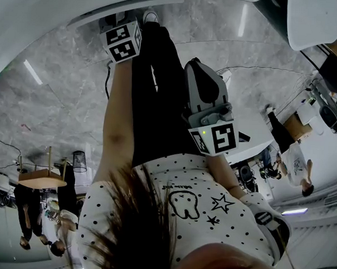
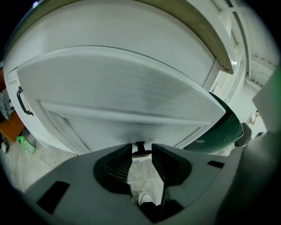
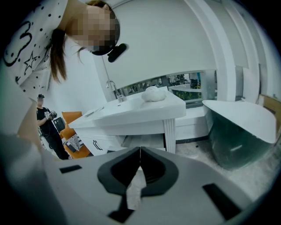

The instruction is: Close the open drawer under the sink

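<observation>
The drawer (image 2: 131,101) stands out from the white vanity, below the countertop (image 2: 219,48). Its wide white front fills the left gripper view, and it is not yet pushed in. Its small black handle (image 2: 139,149) is seen in the gap at the tips of the left gripper (image 2: 141,158), whose jaws are spread and clenched on nothing. The tool is probably lined up square on the front so that a straight push can be given there. The right gripper (image 3: 140,151) is held back from the vanity with its jaws pressed together and empty, presumably because one tool is enough for this job. A dark green bathtub (image 2: 228,127) is set just beside the vanity, on the marbled floor (image 1: 64,99).

Whether the left tips touch the handle or the front cannot be told. The front is smeared by blur, and the drawer's inside is hidden behind it. In the head view the vanity is cut off at the upper edge, and much is covered by the person's own body.
</observation>
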{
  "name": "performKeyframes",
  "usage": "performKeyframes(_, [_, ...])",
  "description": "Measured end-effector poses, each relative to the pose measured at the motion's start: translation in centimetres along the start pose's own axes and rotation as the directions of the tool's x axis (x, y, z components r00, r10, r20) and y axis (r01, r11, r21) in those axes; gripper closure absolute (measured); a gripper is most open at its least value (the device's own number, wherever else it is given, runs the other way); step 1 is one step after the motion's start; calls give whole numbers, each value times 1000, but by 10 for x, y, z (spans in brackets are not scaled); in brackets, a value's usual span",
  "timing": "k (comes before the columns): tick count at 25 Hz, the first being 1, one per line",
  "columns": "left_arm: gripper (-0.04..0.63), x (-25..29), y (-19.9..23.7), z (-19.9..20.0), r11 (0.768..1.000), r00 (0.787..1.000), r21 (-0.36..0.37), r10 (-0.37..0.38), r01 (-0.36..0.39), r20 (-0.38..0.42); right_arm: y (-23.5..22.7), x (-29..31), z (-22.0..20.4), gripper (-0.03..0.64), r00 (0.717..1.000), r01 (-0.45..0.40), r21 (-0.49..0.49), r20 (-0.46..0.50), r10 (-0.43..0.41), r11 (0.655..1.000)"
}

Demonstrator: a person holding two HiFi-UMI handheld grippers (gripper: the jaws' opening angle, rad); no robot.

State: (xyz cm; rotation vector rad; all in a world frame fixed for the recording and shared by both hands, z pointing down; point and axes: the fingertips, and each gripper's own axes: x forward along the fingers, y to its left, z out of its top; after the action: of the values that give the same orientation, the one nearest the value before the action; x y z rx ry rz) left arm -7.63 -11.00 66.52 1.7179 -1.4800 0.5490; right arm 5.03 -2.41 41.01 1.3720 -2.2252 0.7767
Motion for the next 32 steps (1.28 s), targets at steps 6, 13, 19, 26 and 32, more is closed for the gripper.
performKeyframes(6, [454,-1,-1,3,1000,1000,-3,1,-1,11,-1,-3,-1,601,1000,-2,1,-1,2,1000])
performKeyframes(13, [454,4,1,11,1000,1000,-5,4,-4,25,-2,-3,-1,601,1000,-2,0,-1,2,1000])
performKeyframes(19, [454,9,5,25,1000,999,-5,5,-5,44,-2,-2,1,601,1000,-1,0,-3,1,1000])
performKeyframes(26, [454,13,6,34,1000,998,-11,5,-4,58,-3,-3,0,601,1000,-1,1,-3,1,1000])
performKeyframes(32, [454,20,4,38,1000,998,-14,5,-4,63,-9,-1,0,601,1000,3,4,-6,-3,1000])
